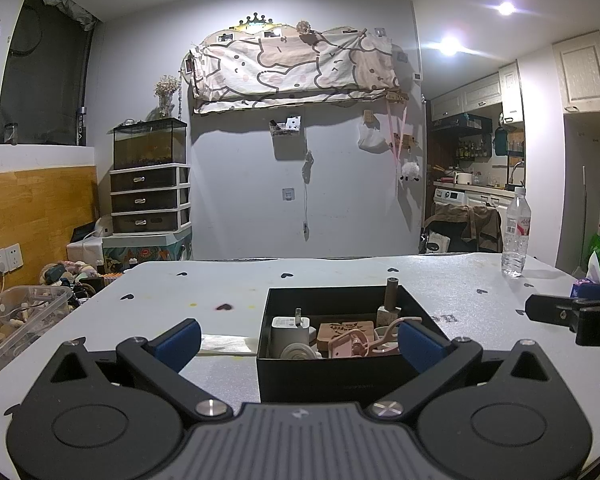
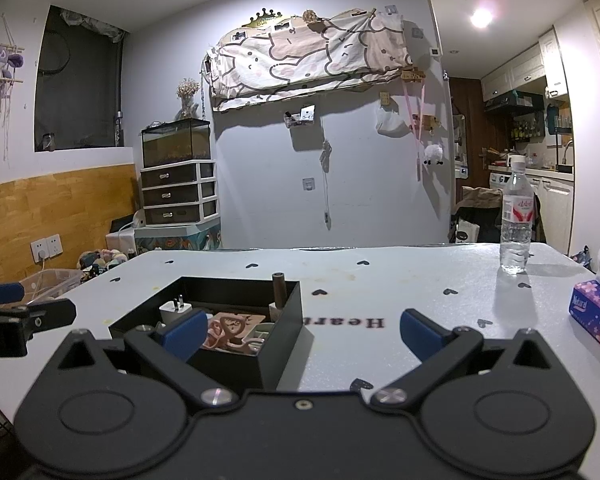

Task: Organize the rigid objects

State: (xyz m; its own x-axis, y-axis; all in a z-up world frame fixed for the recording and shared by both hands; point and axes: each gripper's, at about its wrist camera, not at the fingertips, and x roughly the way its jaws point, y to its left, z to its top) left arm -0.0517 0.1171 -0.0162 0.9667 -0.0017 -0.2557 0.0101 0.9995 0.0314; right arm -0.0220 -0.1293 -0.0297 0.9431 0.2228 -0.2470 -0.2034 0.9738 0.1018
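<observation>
A black open box (image 1: 300,376) stands on the white table (image 1: 220,288) in the left wrist view. Inside lie a white plug adapter (image 1: 290,332), a brown wooden coaster (image 1: 344,330), a pink clip-like piece (image 1: 352,346) and an upright dark cylinder (image 1: 391,296). My left gripper (image 1: 298,340) is open, low over the table, its right finger at the box's near right corner. In the right wrist view the same box (image 2: 276,354) sits left of centre with the adapter (image 2: 176,310) and cylinder (image 2: 279,288). My right gripper (image 2: 300,330) is open and holds nothing.
A clear water bottle (image 2: 516,220) stands at the table's far right, a tissue pack (image 2: 594,312) nearer the right edge. A clear plastic bin (image 1: 16,320) sits off the table's left side. The right gripper's body (image 1: 572,316) shows at right in the left wrist view.
</observation>
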